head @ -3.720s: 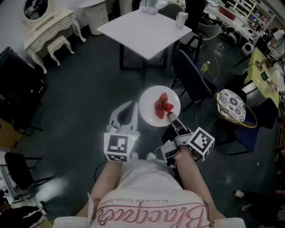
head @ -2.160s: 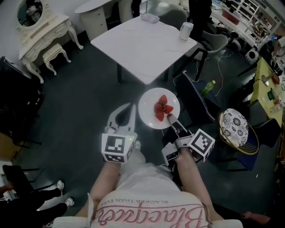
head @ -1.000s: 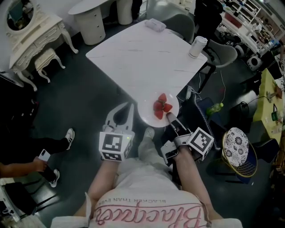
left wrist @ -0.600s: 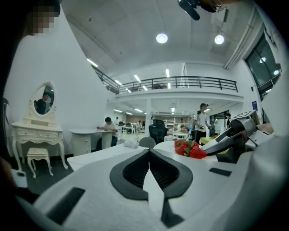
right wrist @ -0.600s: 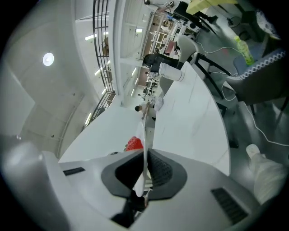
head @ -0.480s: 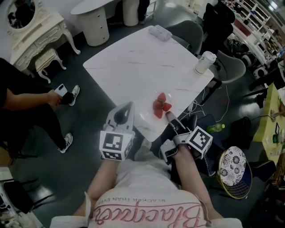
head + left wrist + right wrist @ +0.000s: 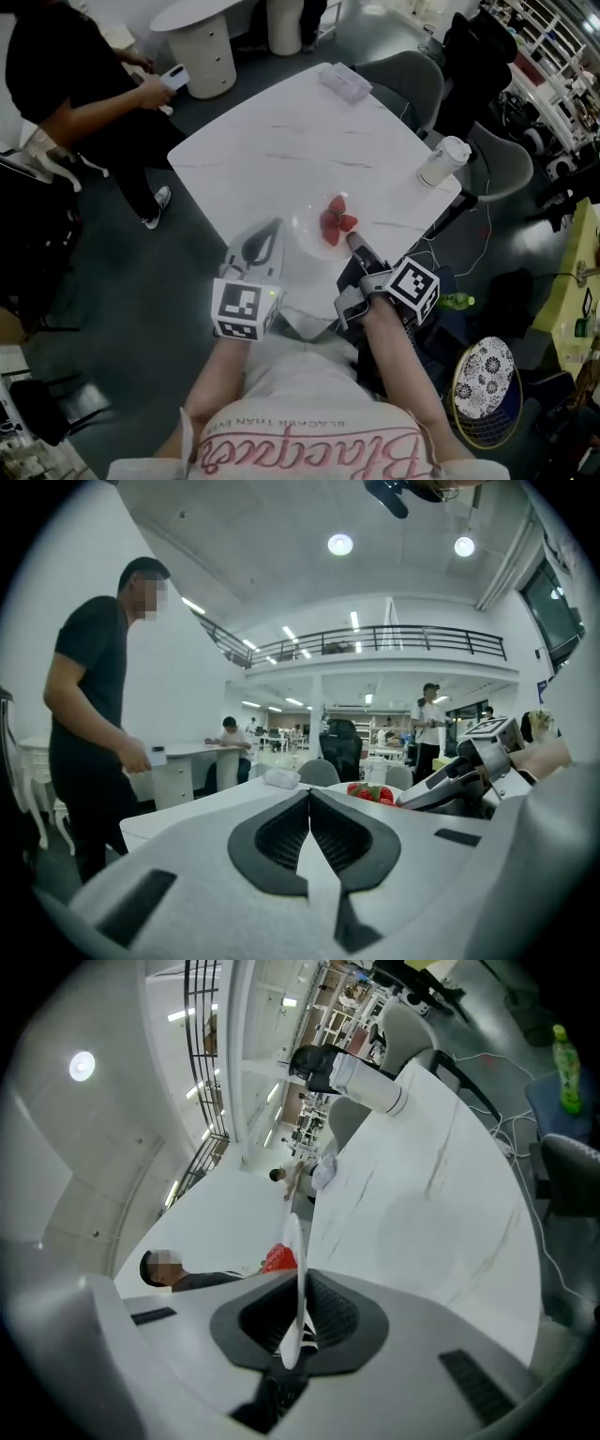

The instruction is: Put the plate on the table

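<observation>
While the head view shows the plate (image 7: pixel 305 236) of strawberries (image 7: pixel 333 220) held over the near corner of the white table (image 7: pixel 272 131), a cup (image 7: pixel 441 161) stands at its right edge. Left gripper view: the left gripper (image 7: pixel 308 795) has its jaws together, empty, in a bright hall. Right gripper view: the right gripper (image 7: pixel 298 1283) pinches the plate's rim.

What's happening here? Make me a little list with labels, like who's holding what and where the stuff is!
Plate: white, held by its rim over the table's near corner
On it: strawberries
Right gripper: shut on the plate
Left gripper: shut, empty, beside the plate
Also on table: cup, by the right corner
Set down yet: cannot tell
</observation>
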Demonstrator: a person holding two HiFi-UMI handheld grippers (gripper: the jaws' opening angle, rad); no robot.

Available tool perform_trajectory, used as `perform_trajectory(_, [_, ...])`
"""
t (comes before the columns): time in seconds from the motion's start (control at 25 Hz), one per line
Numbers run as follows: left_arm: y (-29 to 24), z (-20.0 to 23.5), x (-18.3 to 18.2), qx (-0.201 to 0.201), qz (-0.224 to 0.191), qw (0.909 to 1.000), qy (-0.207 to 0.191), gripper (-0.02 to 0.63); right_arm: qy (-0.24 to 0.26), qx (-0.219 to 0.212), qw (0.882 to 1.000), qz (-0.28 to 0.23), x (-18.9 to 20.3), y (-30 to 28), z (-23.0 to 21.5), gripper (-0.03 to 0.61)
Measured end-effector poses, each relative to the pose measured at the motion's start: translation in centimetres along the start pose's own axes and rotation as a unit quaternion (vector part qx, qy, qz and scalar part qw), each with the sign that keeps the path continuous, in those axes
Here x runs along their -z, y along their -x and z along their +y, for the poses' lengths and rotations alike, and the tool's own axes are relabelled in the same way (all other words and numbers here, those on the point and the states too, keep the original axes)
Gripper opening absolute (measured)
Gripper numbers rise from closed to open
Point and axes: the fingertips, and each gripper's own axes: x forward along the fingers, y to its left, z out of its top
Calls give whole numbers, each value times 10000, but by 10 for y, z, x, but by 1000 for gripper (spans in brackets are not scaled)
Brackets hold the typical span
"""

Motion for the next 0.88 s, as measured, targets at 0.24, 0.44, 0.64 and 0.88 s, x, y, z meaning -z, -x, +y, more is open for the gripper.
perform_trajectory(0.24, [-23, 23, 10, -96, 218, 9997, 85, 5, -26, 241, 9997, 13, -17, -48, -20, 17])
perform_trajectory(0.44, [-47, 33, 22, 69, 393, 9992, 7, 5, 182, 714, 9972, 121, -26, -87, -51, 17])
perform_trajectory(0.64, [-71, 47, 24, 233, 566, 9981, 53, 5, 316, 1036, 9939, 197, -35, -129, -74, 17])
perform_trajectory(0.88, [-88, 60, 30, 301, 716, 9969, 110, 5, 768, 1288, 9883, 285, -49, -163, -92, 17])
